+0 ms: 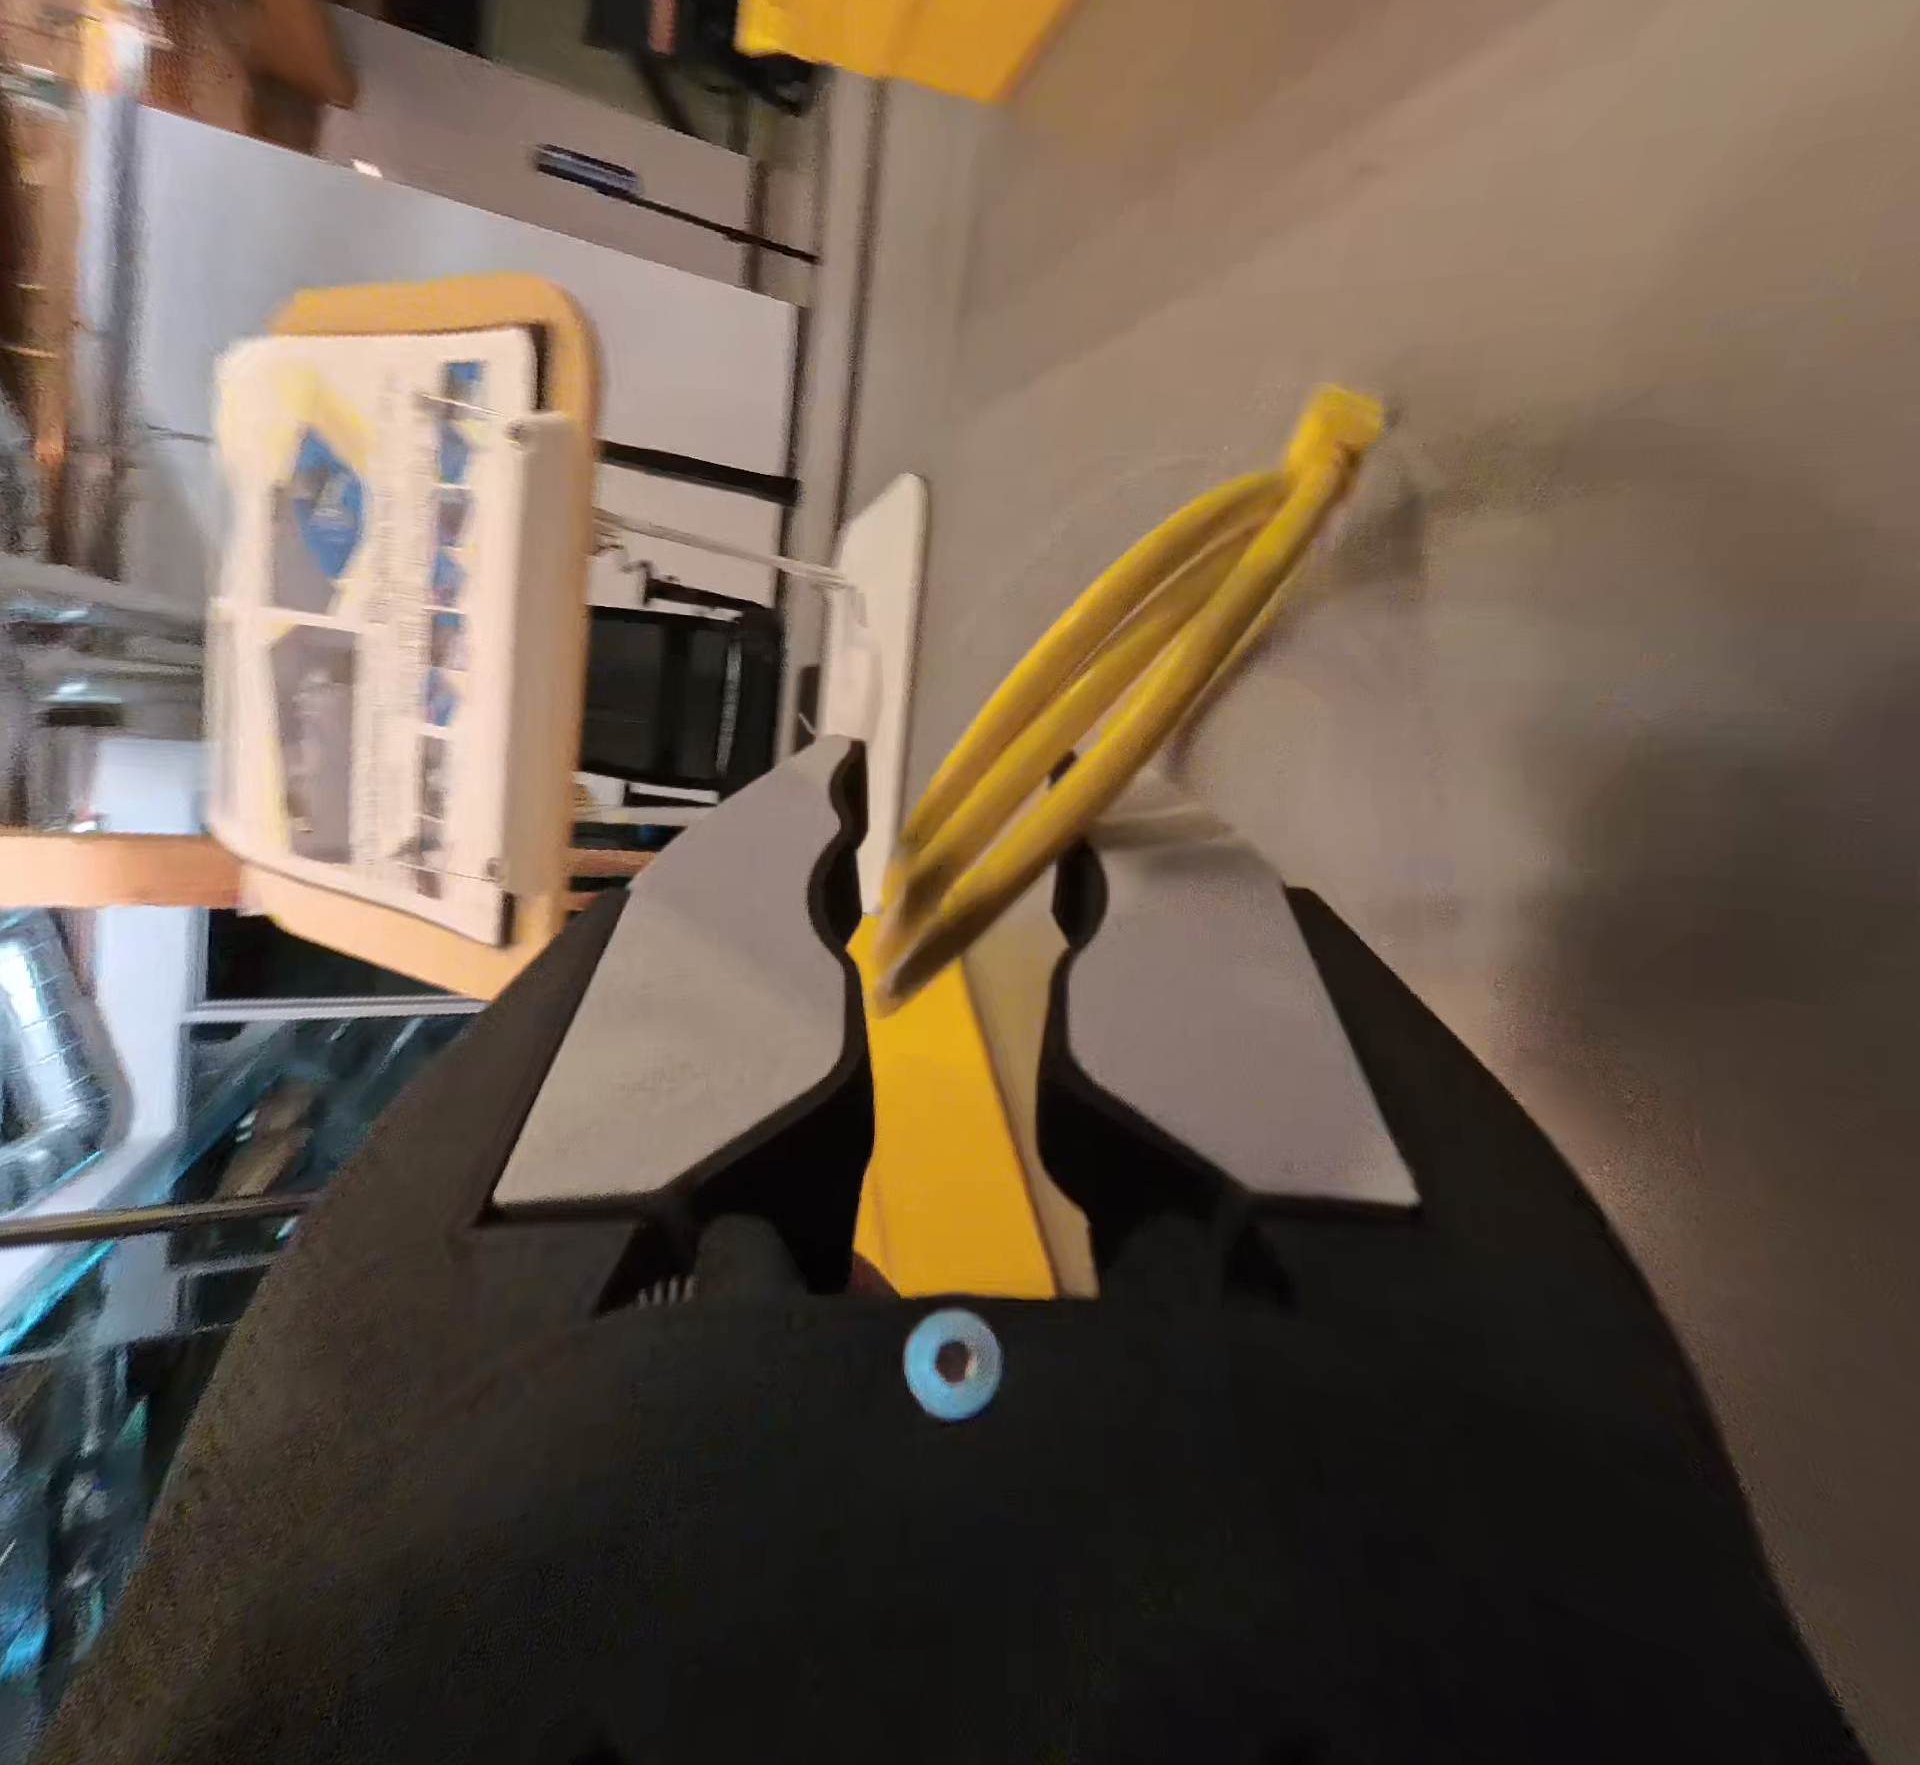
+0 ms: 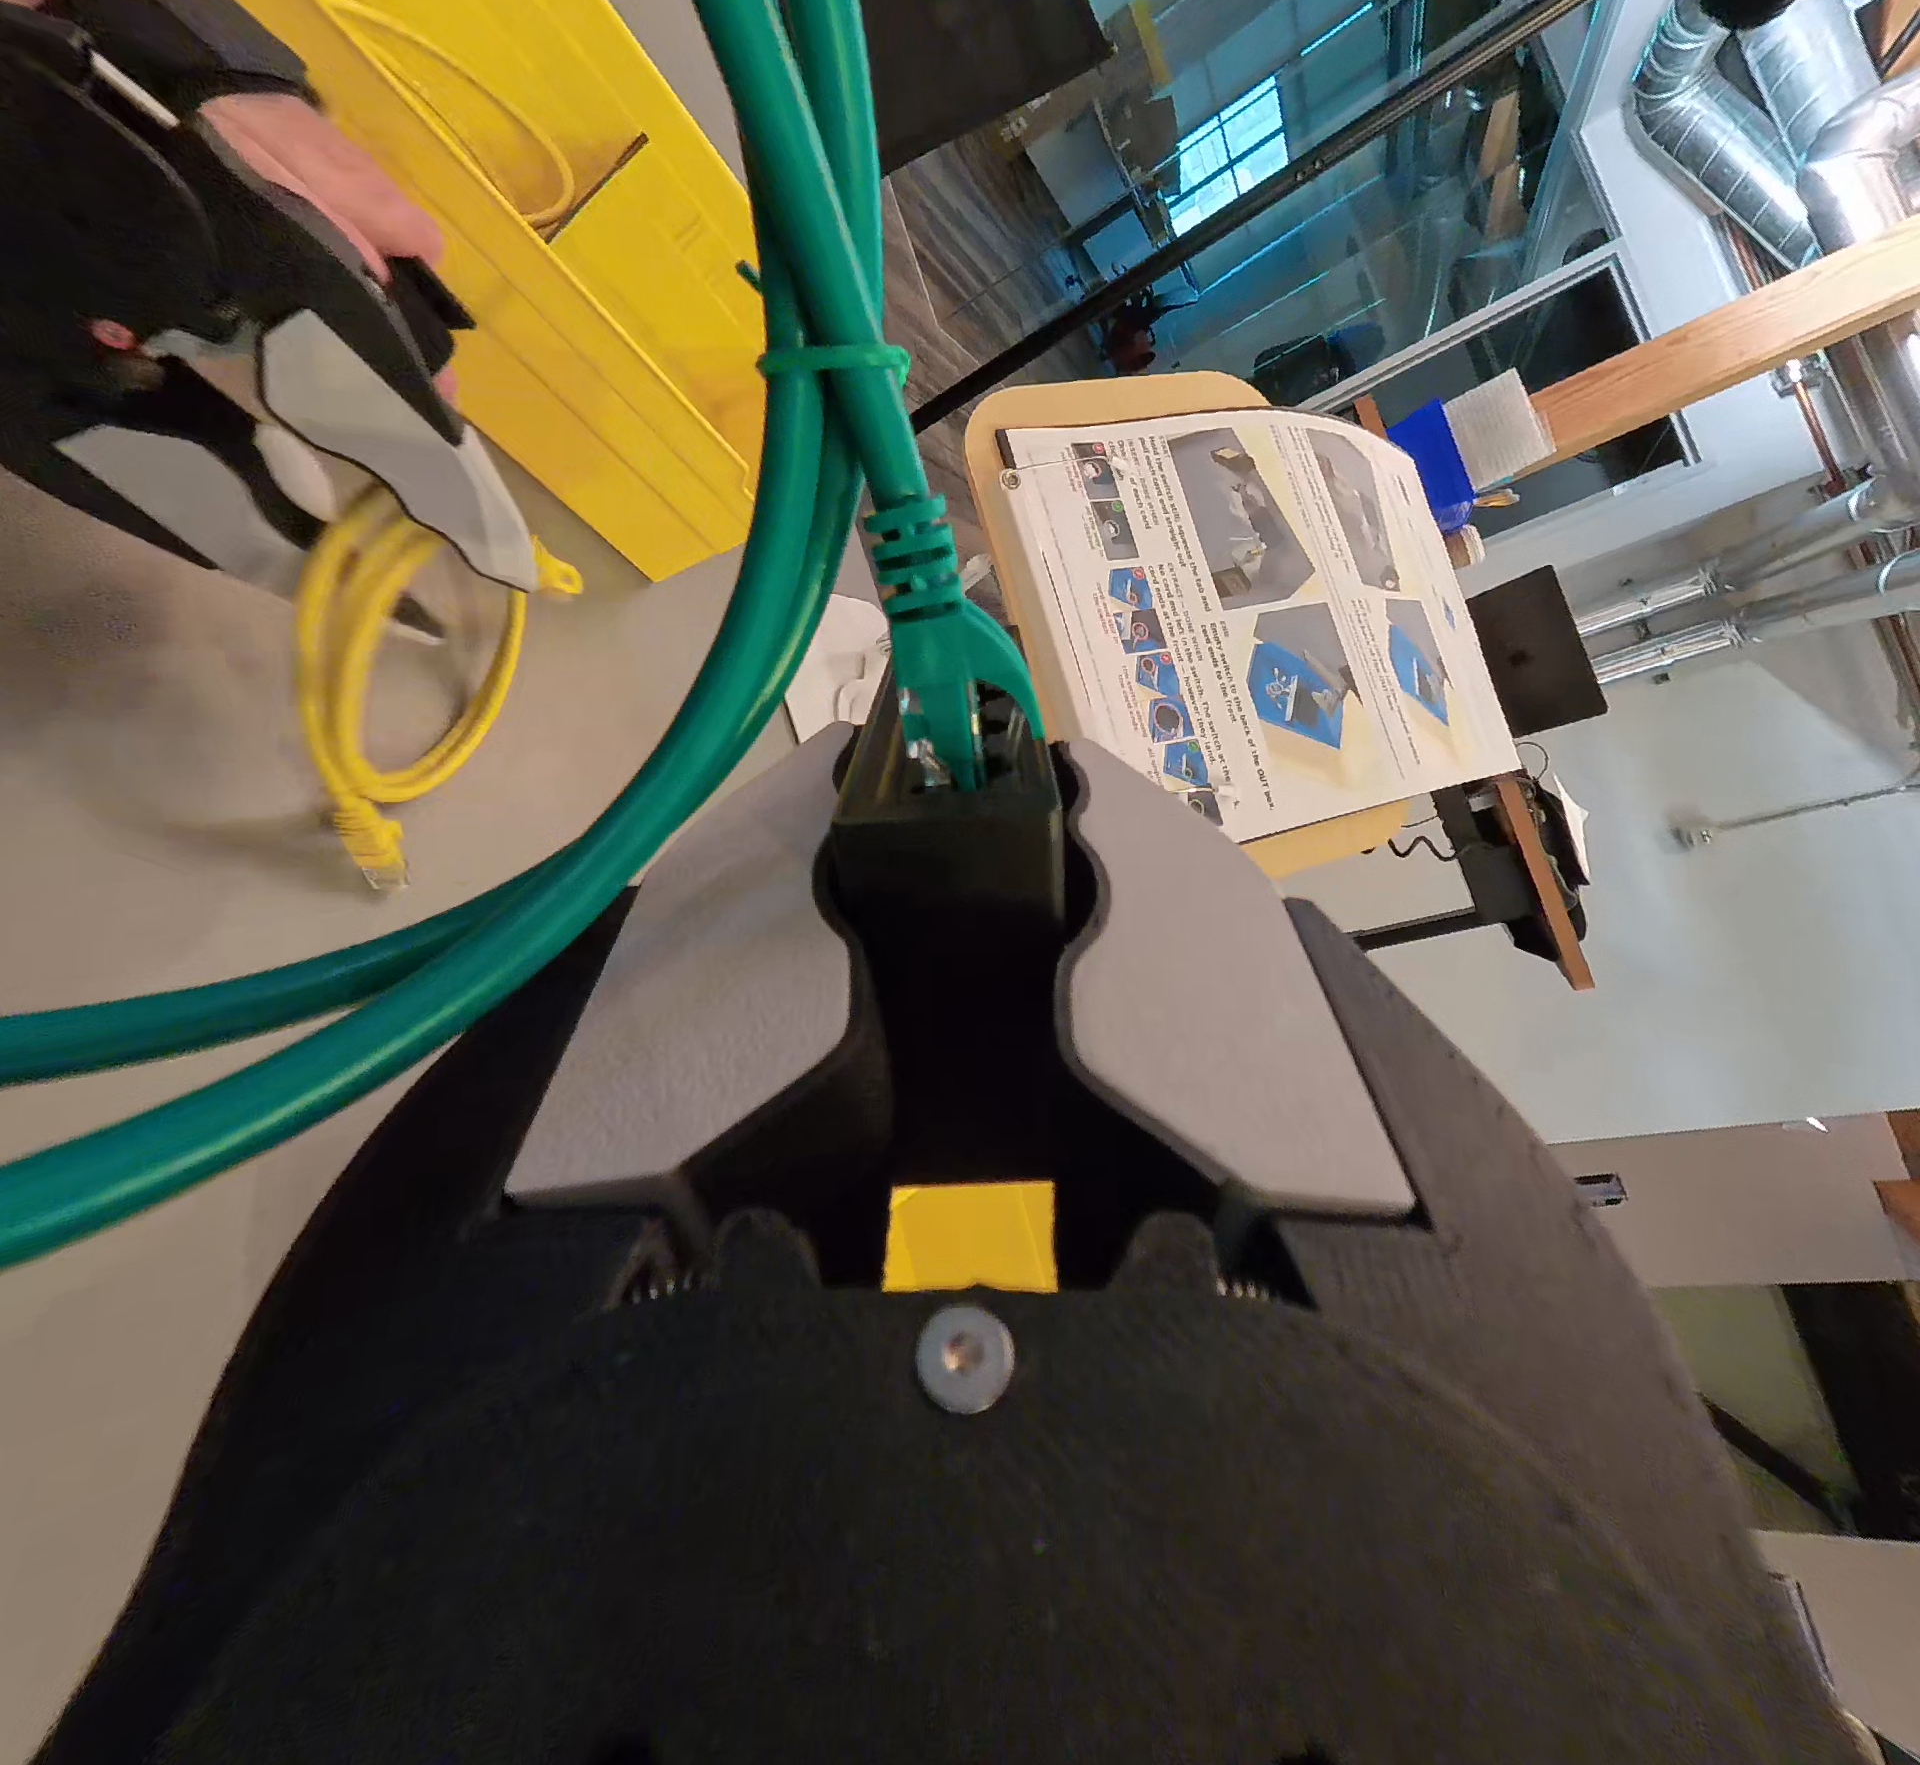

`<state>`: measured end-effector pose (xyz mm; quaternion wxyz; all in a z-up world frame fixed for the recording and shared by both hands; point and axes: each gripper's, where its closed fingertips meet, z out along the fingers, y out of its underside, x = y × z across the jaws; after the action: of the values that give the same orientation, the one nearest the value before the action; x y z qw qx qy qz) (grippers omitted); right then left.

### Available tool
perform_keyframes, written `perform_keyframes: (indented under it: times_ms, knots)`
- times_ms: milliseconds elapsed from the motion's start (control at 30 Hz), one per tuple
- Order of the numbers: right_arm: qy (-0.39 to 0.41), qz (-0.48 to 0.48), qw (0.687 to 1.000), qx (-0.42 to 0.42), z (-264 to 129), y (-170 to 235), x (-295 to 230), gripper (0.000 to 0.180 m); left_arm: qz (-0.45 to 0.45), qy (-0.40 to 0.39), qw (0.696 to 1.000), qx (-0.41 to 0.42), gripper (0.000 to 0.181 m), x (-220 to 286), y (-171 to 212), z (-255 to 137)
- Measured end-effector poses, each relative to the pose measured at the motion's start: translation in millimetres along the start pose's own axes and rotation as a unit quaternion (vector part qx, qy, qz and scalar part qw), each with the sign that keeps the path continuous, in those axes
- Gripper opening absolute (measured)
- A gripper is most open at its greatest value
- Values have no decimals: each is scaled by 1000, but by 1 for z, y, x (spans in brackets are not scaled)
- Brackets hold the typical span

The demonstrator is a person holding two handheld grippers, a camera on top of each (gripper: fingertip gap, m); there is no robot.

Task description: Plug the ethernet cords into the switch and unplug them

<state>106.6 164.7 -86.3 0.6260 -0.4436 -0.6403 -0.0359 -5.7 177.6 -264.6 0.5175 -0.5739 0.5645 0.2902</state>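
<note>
My right gripper [image 2: 951, 759] is shut on the small black switch [image 2: 945, 853] and holds it port side forward. A green ethernet cord [image 2: 904, 562] is plugged into it, and its tied loops sweep off to the left. My left gripper [image 1: 956, 832] is shut on a coiled yellow ethernet cord [image 1: 1122, 635], whose strands pass between the fingers. One yellow plug [image 1: 1340, 427] points away near the grey table [image 1: 1455, 261]. In the right wrist view the left gripper [image 2: 405, 520] holds that yellow coil [image 2: 343, 707] low over the table, another plug [image 2: 374, 842] hanging down.
A yellow bin [image 2: 540, 188] lies on the table behind the left gripper, with another yellow cord [image 2: 468, 84] in it. A printed instruction sheet on a wooden board [image 2: 1247, 624] stands beyond the table edge. A small white piece [image 2: 842, 666] lies near the switch. My right fingertips sit around 20 cm from my left ones.
</note>
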Motion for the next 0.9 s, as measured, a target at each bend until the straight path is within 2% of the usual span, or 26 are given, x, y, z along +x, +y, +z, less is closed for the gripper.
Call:
perform_keyframes:
  times_ms: [33, 100, 167, 267, 367, 467, 567, 667, 733, 767, 833, 900]
  knots:
    - [-2, 1, 1000, 0, 0, 0, -1, 31, -1, 30, 1000, -9, 39, 11, 5, -4]
    - [-5, 2, 1000, -3, 1, 1, -3, 31, -13, 92, 996, -10, 69, 30, 11, -14]
    - [-8, 2, 1000, -6, 3, 2, -4, 31, -37, 160, 986, -26, 78, 47, 21, -26]
    - [-11, 2, 1000, -7, 4, 1, -5, 31, -130, 243, 960, -40, 81, 56, 34, -43]
    - [-15, 2, 1000, -7, 4, 1, -6, 31, -245, 296, 922, -48, 72, 53, 37, -57]
    - [-17, 5, 1000, -6, 6, 1, -6, 31, -349, 250, 899, -82, 63, 27, 45, -44]
    - [-20, 3, 1000, -4, 7, -1, -8, 31, -459, 254, 843, -120, 49, 27, 45, -22]
    - [-26, 0, 1000, -1, 7, -5, -11, 32, -488, 237, 819, -188, 46, 38, 63, 5]
    - [-26, 0, 1000, 4, 6, -8, -11, 31, -507, 257, 796, -208, 40, 53, 66, 15]
    - [-27, 1, 1000, 7, 5, -9, -12, 31, -514, 250, 795, -204, 37, 53, 67, 20]
    - [-29, 3, 1000, 11, 5, -10, -13, 31, -535, 262, 779, -195, 20, 53, 64, 22]
    - [-31, 6, 999, 12, 7, -8, -14, 31, -543, 273, 771, -188, 19, 52, 61, 25]
